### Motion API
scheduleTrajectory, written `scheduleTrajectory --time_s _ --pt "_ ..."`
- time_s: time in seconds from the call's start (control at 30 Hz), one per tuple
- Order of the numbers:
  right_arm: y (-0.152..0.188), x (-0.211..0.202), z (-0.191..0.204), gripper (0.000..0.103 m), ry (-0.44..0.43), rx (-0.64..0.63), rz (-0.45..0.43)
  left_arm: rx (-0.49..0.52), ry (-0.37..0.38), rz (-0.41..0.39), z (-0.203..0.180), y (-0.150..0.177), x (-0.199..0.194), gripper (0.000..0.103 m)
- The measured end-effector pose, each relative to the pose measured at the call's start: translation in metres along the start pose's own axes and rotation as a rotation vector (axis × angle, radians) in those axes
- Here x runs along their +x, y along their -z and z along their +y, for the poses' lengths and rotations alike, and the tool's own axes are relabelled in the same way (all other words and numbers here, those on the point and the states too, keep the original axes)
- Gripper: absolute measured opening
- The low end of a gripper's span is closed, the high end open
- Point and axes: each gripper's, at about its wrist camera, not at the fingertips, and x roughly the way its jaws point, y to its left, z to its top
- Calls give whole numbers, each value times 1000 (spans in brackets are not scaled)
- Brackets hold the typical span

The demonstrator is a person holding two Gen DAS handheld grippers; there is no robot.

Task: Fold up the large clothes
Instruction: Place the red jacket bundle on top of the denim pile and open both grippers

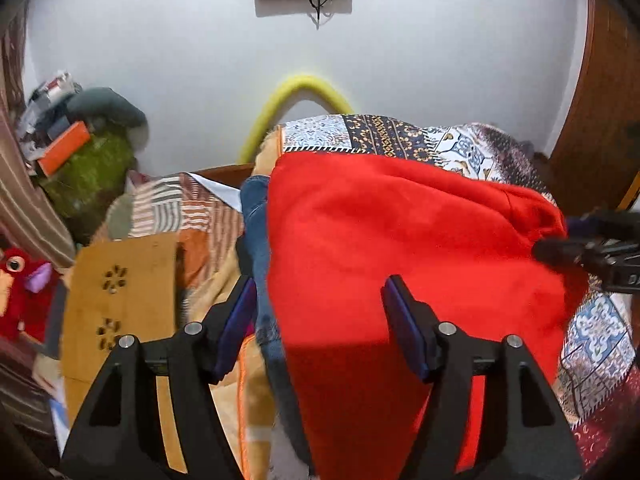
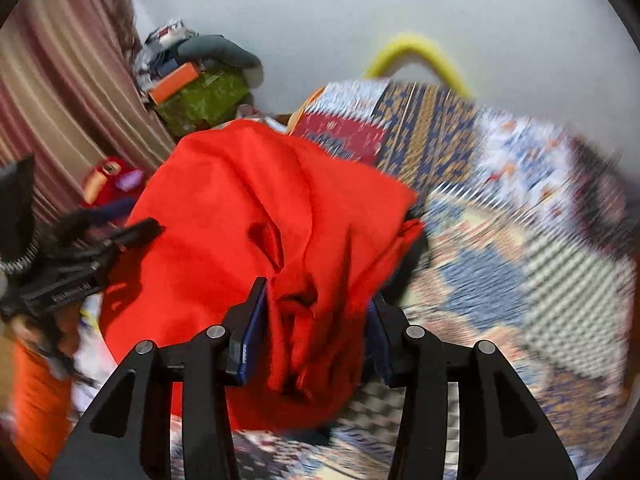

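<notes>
A large red garment lies spread over a patterned bed cover, on top of blue jeans. My left gripper is open, its jaws wide apart above the garment's left edge, holding nothing. My right gripper is shut on a bunched fold of the red garment, which gathers between its blue pads. The right gripper also shows in the left wrist view at the garment's right edge. The left gripper appears at the left of the right wrist view.
A tan perforated board lies left of the garment. A red plush toy and striped curtain are at the left. A cluttered pile with a green bag stands in the corner. A yellow foam tube arches against the white wall.
</notes>
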Motion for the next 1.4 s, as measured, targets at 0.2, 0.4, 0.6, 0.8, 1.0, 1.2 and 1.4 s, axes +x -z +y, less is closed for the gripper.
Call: scheduleTrajectory --time_s 0.2,0.4,0.6,0.8,1.0,1.2,1.4 --pt "6 -21 28 64 79 -103 -167 22 19 -29 -13 26 -38 75" --pt "11 25 37 73 39 -66 -30 -57 33 50 2 54 -19 88" --pt "35 25 -1 73 67 -17 4 -73 40 52 18 69 -22 92" --pt "19 -9 4 73 51 11 -83 -27 14 32 9 61 -25 92" --pt "-11 21 26 73 31 37 -129 -107 -64 -88 8 26 -32 92" --pt "-11 54 8 73 204 60 -146 -105 -190 -13 14 7 17 93" --pt "5 36 -16 73 312 23 -170 -198 -118 -24 28 18 27 93"
